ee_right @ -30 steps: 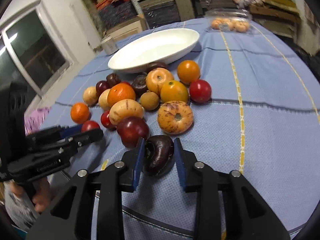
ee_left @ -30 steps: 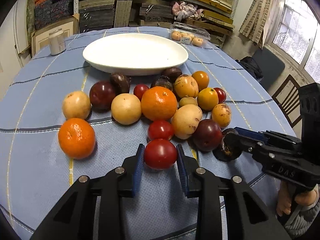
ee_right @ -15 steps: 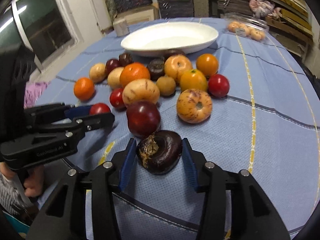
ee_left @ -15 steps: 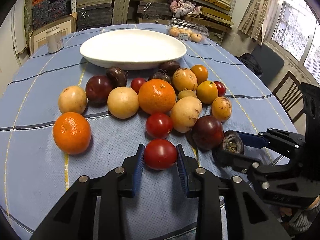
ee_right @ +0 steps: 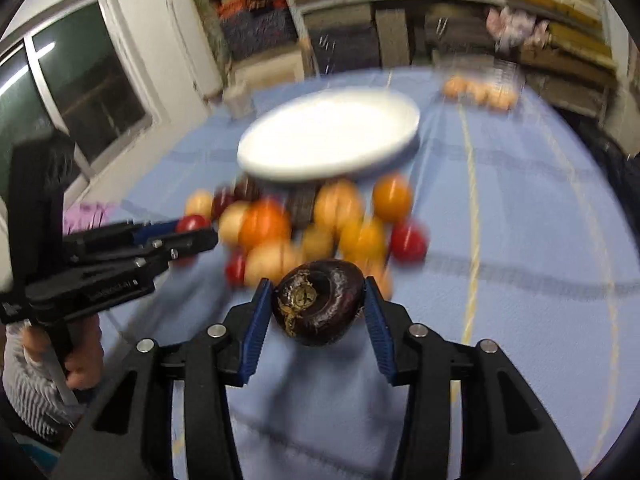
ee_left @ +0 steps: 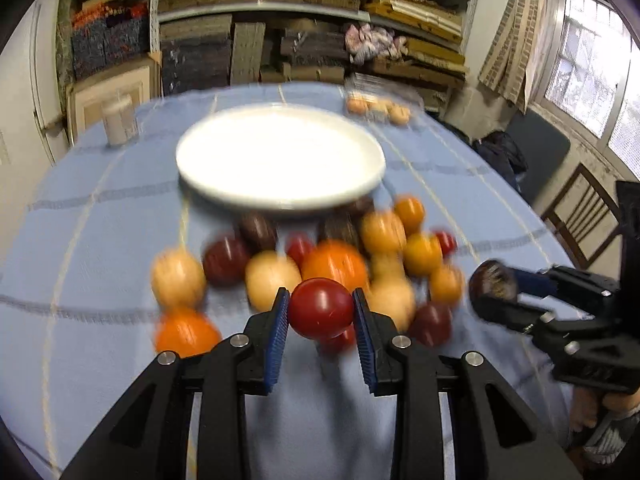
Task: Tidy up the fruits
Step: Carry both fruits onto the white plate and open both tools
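Leaving bare blue tablecloth (ee_right: 520,320) beside fruit pile (ee_right: 320,224).

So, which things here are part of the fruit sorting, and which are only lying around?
Part of the job:
- red fruit in the left claw
- dark purple fruit in the right claw
- fruit pile
- white plate

Lying around:
- clear pack
- pale jar
- shelves
- chair

A glossy red tomato (ee_left: 321,307) sat pinched between the left tongs (ee_left: 320,314) — off the cloth. A dark wrinkled fruit (ee_right: 318,302) — scarred end showing — sat between the right tongs (ee_right: 318,316). Blurred fruits (ee_left: 334,264) lay beyond.
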### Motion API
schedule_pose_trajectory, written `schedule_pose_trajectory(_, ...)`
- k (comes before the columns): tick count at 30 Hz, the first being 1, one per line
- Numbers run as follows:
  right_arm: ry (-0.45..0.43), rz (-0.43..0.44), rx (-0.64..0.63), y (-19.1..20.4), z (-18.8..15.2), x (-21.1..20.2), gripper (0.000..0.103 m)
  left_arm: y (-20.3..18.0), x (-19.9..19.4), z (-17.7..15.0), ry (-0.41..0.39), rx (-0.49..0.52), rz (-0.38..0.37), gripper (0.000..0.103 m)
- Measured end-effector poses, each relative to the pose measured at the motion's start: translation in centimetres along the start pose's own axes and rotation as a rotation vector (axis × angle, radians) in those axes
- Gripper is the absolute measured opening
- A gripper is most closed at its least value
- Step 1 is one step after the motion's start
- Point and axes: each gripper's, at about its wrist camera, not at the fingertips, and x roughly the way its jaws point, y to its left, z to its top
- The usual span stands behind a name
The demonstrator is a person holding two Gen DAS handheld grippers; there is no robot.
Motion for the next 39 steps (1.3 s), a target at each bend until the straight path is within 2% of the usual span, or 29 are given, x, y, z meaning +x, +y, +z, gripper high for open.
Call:
schedule_pose_trajectory(2,-0.048,-0.011,-0.013,0.0,2.8,0.0,0.045,0.5,0.7,2.6,-0.026,-0.007,0.023,0.032)
schedule_pose_trajectory(5,-0.072,-0.028,-0.019,-0.4,7.7,2.5,0.045,1.5,2.8,5.7,-0.029,-0.034,0.035,0.032)
schedule_pose_trajectory(9,-0.018,-0.036,-0.012,-0.8,11.2,8.2,0.045,2.6,6.6,8.4,0.006,-0.063,0.064,0.032)
schedule_pose_trajectory(13,0.048,-0.04,0.015,-1.9,11.9,12.4,0.045,3.6,8.8,8.9,0.041,-0.098,0.064,0.033)
schedule_pose_trajectory(14,0.044,-0.038,0.027,-2.2,11.7,12.6,0.046,3.8,9.0,8.7,0.04,-0.103,0.067,0.035)
schedule_pose_trajectory(16,0.02,-0.037,0.049,-2.8,11.6,12.2,0.046,4.1,8.9,8.4,0.033,-0.103,0.067,0.056)
schedule_pose_trajectory(19,-0.022,-0.025,0.065,-3.5,11.5,10.4,0.046,4.7,7.9,8.0,0.008,-0.116,0.074,0.06)
schedule_pose_trajectory(22,-0.071,-0.018,0.092,-4.1,10.8,8.3,0.057,5.2,6.5,7.4,-0.023,-0.143,0.093,0.071)
schedule_pose_trajectory(26,-0.126,-0.024,0.116,-4.9,9.1,5.7,0.057,6.3,3.9,4.9,-0.05,-0.173,0.139,0.072)
schedule_pose_trajectory(30,-0.164,-0.026,0.172,-6.2,4.6,2.8,0.059,8.3,0.6,0.9,-0.089,-0.222,0.187,0.072)
schedule_pose_trajectory(33,-0.169,-0.003,0.196,-6.3,1.0,1.4,0.068,9.6,-1.3,-2.6,-0.083,-0.252,0.188,0.072)
schedule_pose_trajectory(36,-0.161,0.036,0.196,-5.7,-1.3,0.2,0.069,9.0,-2.5,-4.6,-0.075,-0.208,0.194,0.072)
schedule_pose_trajectory(39,-0.164,0.055,0.152,-4.2,-2.8,-0.7,0.074,7.2,-2.5,-5.5,-0.066,-0.119,0.193,0.072)
